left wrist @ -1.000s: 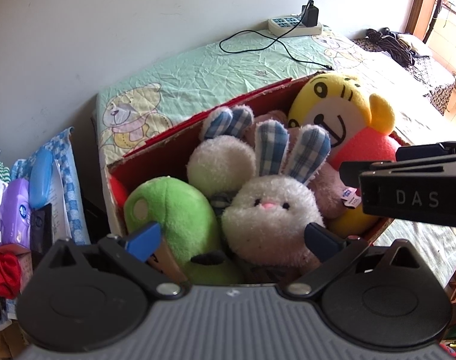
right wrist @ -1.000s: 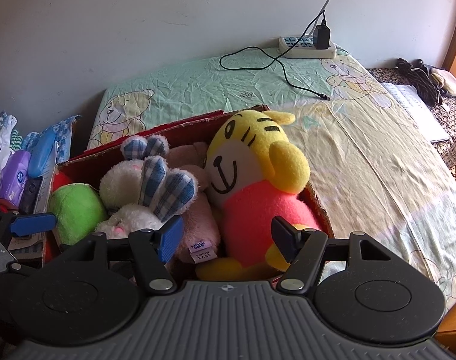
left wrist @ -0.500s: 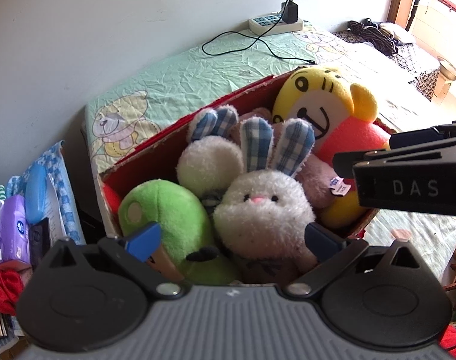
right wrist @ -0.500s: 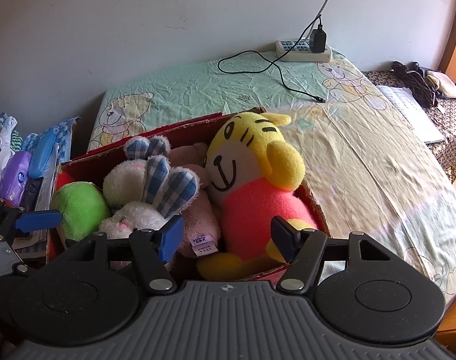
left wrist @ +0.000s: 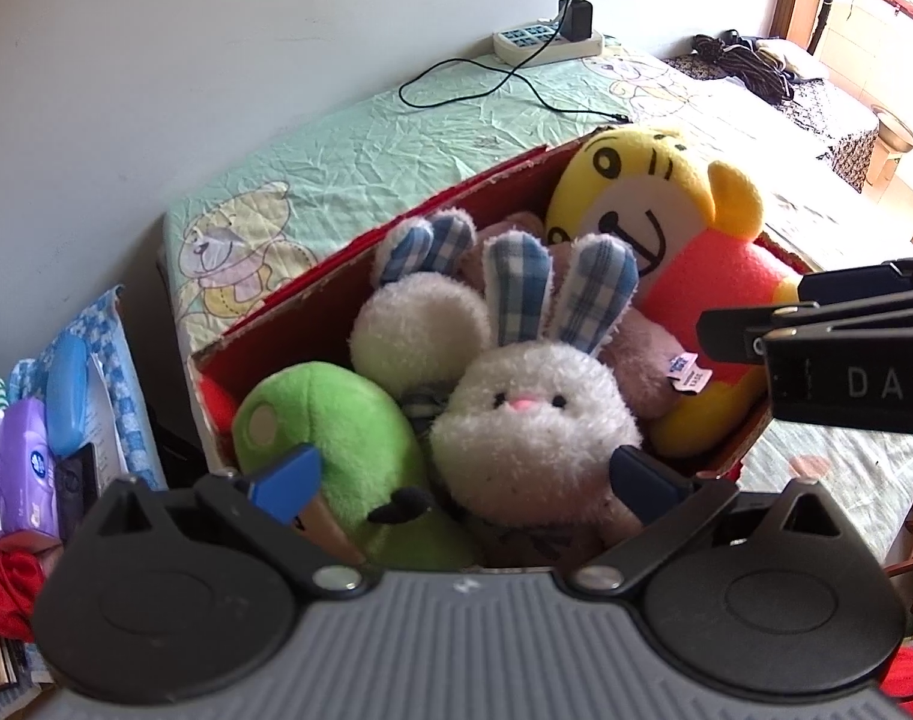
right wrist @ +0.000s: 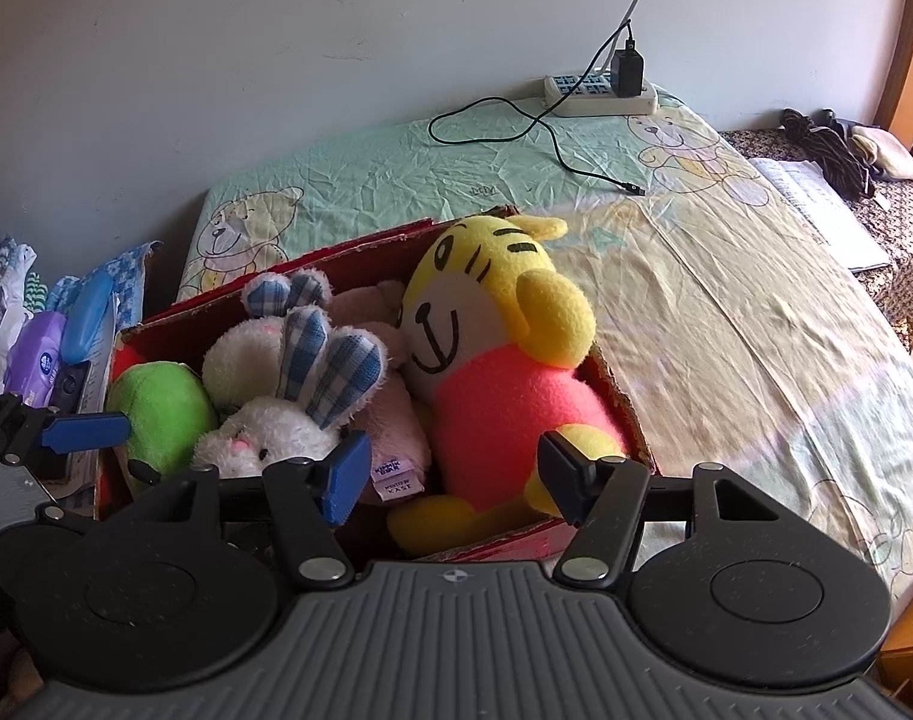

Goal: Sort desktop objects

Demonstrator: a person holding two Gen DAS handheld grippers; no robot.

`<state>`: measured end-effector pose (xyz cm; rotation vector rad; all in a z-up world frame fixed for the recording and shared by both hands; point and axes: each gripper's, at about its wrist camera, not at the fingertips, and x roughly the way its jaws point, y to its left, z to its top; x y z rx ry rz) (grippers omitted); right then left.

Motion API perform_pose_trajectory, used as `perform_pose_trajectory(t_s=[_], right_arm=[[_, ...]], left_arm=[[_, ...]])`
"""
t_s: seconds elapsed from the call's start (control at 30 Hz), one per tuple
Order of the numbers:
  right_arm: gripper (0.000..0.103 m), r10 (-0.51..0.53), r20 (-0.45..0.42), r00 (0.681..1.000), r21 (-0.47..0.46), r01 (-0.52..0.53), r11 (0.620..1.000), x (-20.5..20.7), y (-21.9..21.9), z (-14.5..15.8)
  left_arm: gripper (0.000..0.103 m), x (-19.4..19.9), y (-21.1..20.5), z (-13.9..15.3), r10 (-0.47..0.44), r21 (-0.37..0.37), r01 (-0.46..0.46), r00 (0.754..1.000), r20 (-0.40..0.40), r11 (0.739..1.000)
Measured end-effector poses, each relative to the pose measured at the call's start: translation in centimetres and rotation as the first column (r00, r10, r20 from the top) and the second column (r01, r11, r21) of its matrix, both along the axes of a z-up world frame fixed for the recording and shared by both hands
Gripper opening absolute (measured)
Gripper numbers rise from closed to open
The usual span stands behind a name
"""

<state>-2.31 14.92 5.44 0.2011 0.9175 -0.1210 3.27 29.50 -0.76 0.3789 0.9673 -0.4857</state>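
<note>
Both claws are hanging wide and empty over the red box (right wrist: 627, 414) on the bed (right wrist: 726, 276), left claw (left wrist: 465, 474) facing the white rabbit (left wrist: 531, 420), right claw (right wrist: 456, 471) seemingly nearest the yellow tiger (right wrist: 486, 348).

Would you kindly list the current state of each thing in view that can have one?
Left gripper: open, empty, in front of the white rabbit.
Right gripper: open, empty.
Red box: open on top, full of soft toys.
White rabbit: upright in the box, facing the camera.
Yellow tiger: leaning in the box's right end.
Charger: plugged into the power strip.
</note>
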Motion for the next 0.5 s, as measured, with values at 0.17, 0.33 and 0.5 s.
perform_pose_trajectory(t_s=[0.17, 0.33, 0.5], right_arm=[[0.064, -0.002, 0.007, 1.0, 0.009, 0.002, 1.0, -0.06, -0.12, 0.02], [0.064, 0.002, 0.01, 1.0, 0.002, -0.002, 1.0, -0.02, 0.02, -0.02], [0.064, 0.004, 0.011, 1.0, 0.0, -0.004, 1.0, 0.0, 0.01, -0.05]], left_arm=[[0.102, -0.01, -0.05, 0.15, 0.005, -0.011, -0.005, 1.0, 0.0, 1.0], [0.102, -0.32, -0.15, 0.3, 0.001, -0.01, 0.0, 1.0, 0.014, 1.0], [0.102, -0.48, -0.34, 0.49, -0.002, -0.01, 0.002, 1.0, 0.019, 1.0]])
